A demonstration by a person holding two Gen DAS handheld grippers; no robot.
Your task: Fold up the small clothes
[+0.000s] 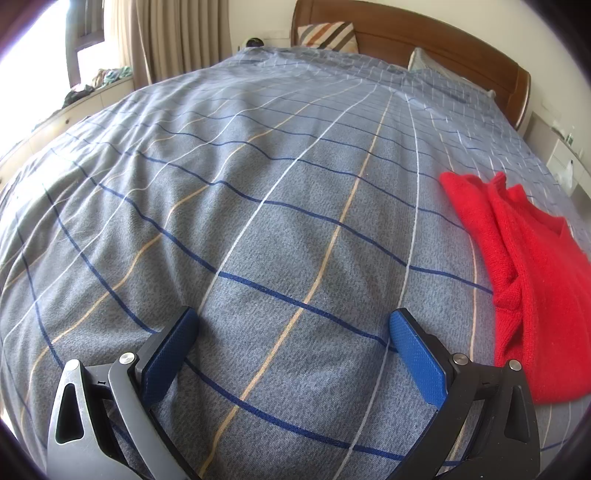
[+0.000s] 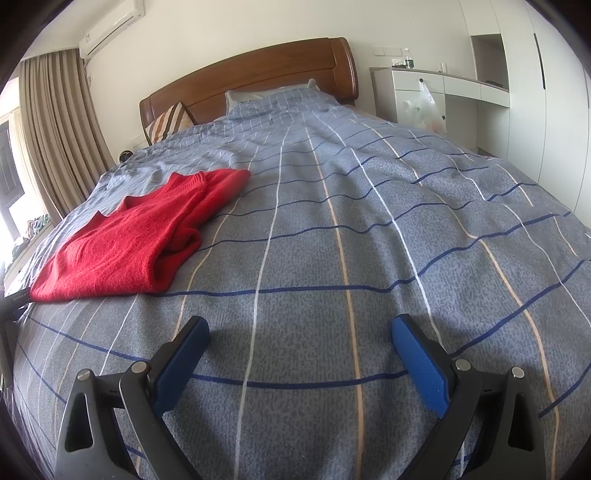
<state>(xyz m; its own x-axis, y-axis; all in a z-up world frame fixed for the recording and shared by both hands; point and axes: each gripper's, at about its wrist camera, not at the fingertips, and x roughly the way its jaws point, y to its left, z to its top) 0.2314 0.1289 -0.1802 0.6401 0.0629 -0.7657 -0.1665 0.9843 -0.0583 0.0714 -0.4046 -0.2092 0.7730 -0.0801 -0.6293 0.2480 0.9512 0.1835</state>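
Only rightward: wardrobe (image 2: 546,92), plastic bag (image 2: 424,107).

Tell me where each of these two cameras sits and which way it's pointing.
Left wrist: on the left gripper, low over the bed, facing the headboard; open fingers show, sweater at right.
Right wrist: on the right gripper, same heading; open fingers show, sweater at left.
Shared: bed, headboard, sweater lying between the grippers.
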